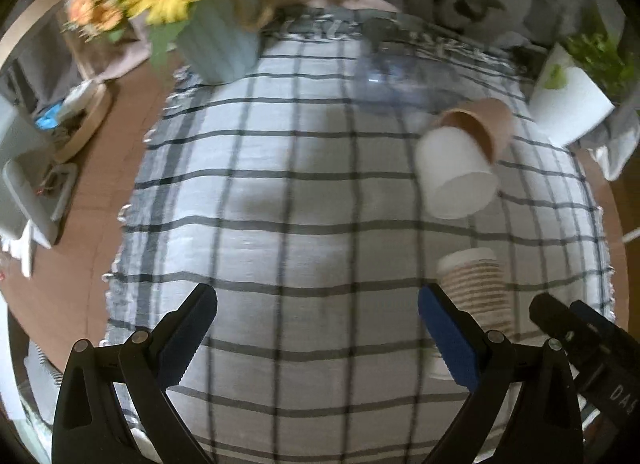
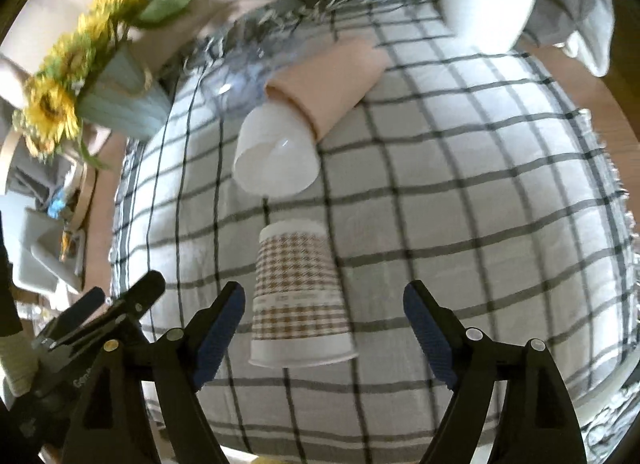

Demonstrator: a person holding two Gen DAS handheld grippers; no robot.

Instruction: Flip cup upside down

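now | checked cup (image 2: 298, 296) upside down on cloth (image 2: 460, 183) | left gripper (image 1: 318, 328) agape | right gripper (image 2: 324, 320) agape

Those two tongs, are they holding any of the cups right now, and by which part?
No. Both the left tongs and the right tongs are open and hold nothing. The checked cup stands upside down on the cloth between the right tongs' fingers, untouched.

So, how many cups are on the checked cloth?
3: a checked cup upside down between the right tongs, a white cup beyond it, and a tan cup lying behind. Others may be hidden.
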